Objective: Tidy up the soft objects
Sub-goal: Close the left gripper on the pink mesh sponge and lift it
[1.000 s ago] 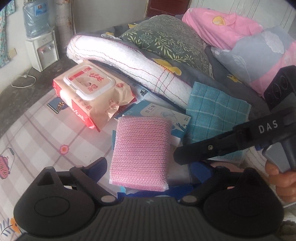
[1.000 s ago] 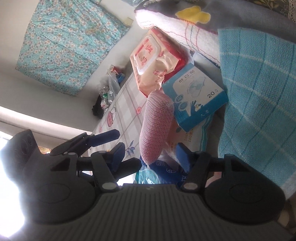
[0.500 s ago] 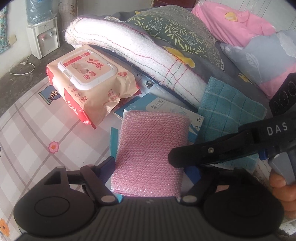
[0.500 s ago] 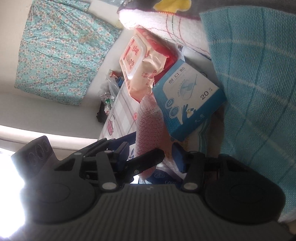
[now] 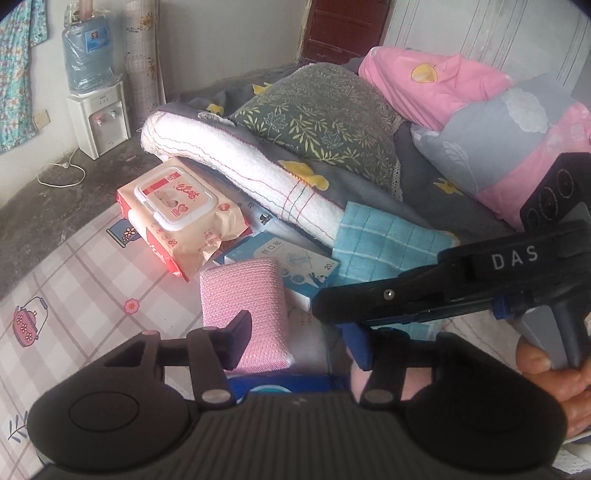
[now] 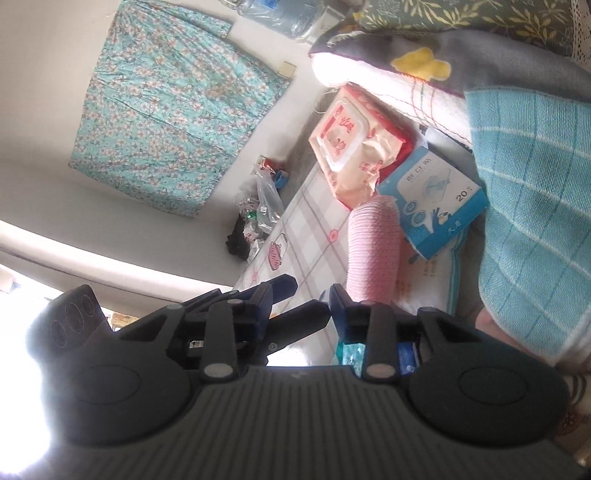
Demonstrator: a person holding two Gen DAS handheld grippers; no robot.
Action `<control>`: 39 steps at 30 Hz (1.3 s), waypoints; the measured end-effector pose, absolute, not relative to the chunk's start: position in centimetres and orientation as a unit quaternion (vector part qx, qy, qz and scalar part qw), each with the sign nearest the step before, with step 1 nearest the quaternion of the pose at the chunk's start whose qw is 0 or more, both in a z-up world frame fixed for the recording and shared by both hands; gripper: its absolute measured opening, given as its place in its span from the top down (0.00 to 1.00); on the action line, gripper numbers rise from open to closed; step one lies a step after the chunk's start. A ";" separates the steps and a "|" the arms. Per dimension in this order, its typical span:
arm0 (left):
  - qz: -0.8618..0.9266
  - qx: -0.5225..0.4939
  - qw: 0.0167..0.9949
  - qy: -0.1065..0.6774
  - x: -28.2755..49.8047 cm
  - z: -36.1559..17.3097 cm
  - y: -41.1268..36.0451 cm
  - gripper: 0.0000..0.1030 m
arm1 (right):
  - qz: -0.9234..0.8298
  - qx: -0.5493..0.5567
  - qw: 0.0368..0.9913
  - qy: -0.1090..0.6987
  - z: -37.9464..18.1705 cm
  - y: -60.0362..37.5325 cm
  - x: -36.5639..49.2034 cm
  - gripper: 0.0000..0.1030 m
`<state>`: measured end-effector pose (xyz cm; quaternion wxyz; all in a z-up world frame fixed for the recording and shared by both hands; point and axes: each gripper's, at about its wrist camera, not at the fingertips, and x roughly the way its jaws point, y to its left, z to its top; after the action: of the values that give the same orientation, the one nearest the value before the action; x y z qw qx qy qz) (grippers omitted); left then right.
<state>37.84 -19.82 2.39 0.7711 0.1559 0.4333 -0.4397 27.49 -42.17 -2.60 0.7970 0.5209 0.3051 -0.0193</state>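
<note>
Left gripper (image 5: 295,345) jaws closing, nothing pinched; right gripper (image 6: 301,308) closing, empty, crossing ahead.

Ahead of my jaws and off to their left, a white water dispenser (image 5: 100,119) carrying a blue bottle (image 5: 87,60) stands on the grey floor (image 5: 40,206) against a pale wall (image 5: 229,40). A dark red door (image 5: 345,27) shows farther back, and a teal floral curtain (image 6: 173,99) hangs on the wall. Glaring daylight (image 6: 18,369) washes in at my far left.
</note>
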 end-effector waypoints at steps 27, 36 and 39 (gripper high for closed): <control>-0.370 0.108 0.757 0.528 43.5 -4.6 -20.1 0.05 | -0.098 0.538 0.747 0.378 -9.0 -44.4 32.5 0.30; -0.376 0.110 0.736 0.552 44.7 -7.9 -22.3 0.05 | -0.080 0.592 0.706 0.380 -12.7 -45.3 33.1 0.67; -0.377 0.109 0.740 0.546 44.7 -7.9 -22.4 0.06 | -0.077 0.598 0.706 0.371 -13.0 -45.6 33.0 0.70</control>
<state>44.70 -22.38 -7.91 0.7403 0.1090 0.5458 -0.3770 33.01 -45.60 -13.04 0.7061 0.5981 0.3712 -0.0774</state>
